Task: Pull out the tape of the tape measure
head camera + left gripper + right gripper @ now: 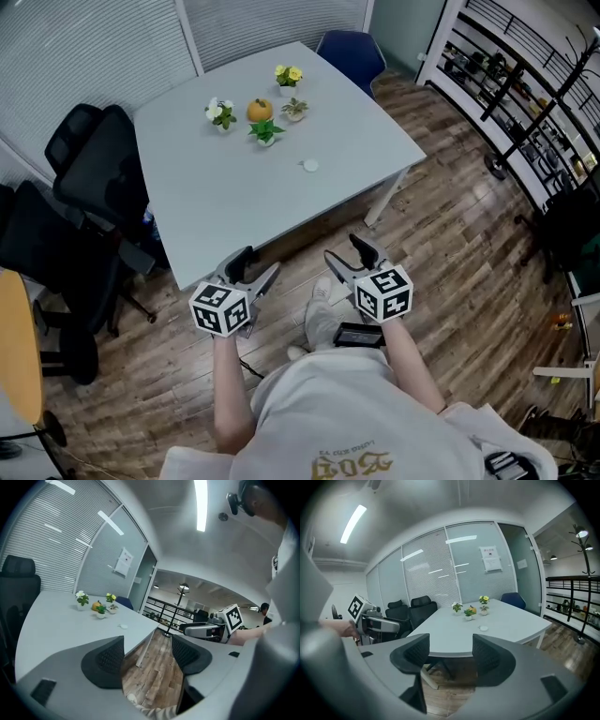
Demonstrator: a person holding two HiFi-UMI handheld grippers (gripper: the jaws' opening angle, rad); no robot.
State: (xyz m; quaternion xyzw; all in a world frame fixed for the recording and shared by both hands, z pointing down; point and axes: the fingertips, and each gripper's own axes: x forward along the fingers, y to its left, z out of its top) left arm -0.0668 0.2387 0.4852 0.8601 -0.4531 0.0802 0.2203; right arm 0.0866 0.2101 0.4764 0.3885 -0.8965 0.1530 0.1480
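Head view: small white disc, judged the tape measure [310, 165], on grey table [216, 202], well ahead of both claws and somewhat nearer right gripper [347, 253] than left gripper [255, 267]; long axis not discernible. Both held low before the body.
Left gripper view: jaws wide, empty, aimed past the table corner at the floor.
Right gripper view: jaws wide, empty, aimed at the table.

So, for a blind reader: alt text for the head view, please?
The left hand-held gripper and right hand-held gripper, both open and empty, point at a grey table holding small potted plants, an orange pumpkin and a white disc.
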